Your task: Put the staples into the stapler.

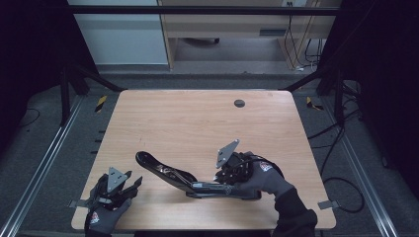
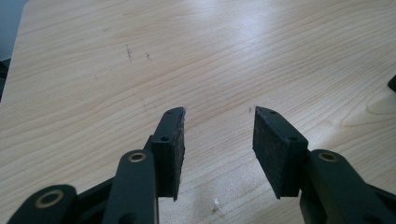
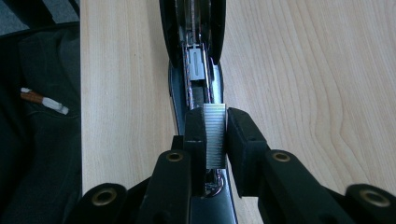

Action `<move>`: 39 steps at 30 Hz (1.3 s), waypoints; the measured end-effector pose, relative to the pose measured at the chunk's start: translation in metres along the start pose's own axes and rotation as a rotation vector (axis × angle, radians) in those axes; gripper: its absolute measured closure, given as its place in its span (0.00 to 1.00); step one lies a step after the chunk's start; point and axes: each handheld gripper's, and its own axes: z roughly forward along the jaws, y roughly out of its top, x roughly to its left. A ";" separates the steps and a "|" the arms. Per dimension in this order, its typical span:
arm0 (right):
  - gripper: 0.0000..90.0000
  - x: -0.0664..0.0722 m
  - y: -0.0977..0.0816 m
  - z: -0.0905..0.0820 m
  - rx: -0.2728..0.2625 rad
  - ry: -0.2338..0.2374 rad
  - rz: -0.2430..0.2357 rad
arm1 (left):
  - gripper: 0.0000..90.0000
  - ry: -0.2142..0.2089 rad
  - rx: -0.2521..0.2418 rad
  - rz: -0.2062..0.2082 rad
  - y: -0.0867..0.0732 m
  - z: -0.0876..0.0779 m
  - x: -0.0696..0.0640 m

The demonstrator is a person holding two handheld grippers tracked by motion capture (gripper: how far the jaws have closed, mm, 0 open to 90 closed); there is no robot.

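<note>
Wooden bench (image 1: 197, 113): right gripper (image 3: 215, 135) fingers grip a staple strip (image 3: 215, 133) above the opened stapler (image 1: 188, 177); left gripper (image 2: 218, 140) fingers open, empty.

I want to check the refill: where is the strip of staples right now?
The strip of staples sits between the pads of the right gripper, directly over the open stapler's magazine channel, at the near right of the table in the high view.
</note>
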 end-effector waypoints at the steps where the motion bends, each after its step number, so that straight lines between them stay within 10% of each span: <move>1: 0.87 0.000 0.000 0.001 0.004 0.002 -0.003 | 0.60 0.000 0.000 0.000 0.000 0.000 0.000; 39: 0.87 -0.001 -0.013 0.019 0.010 0.047 -0.022 | 0.60 0.001 0.004 0.009 0.000 0.000 -0.001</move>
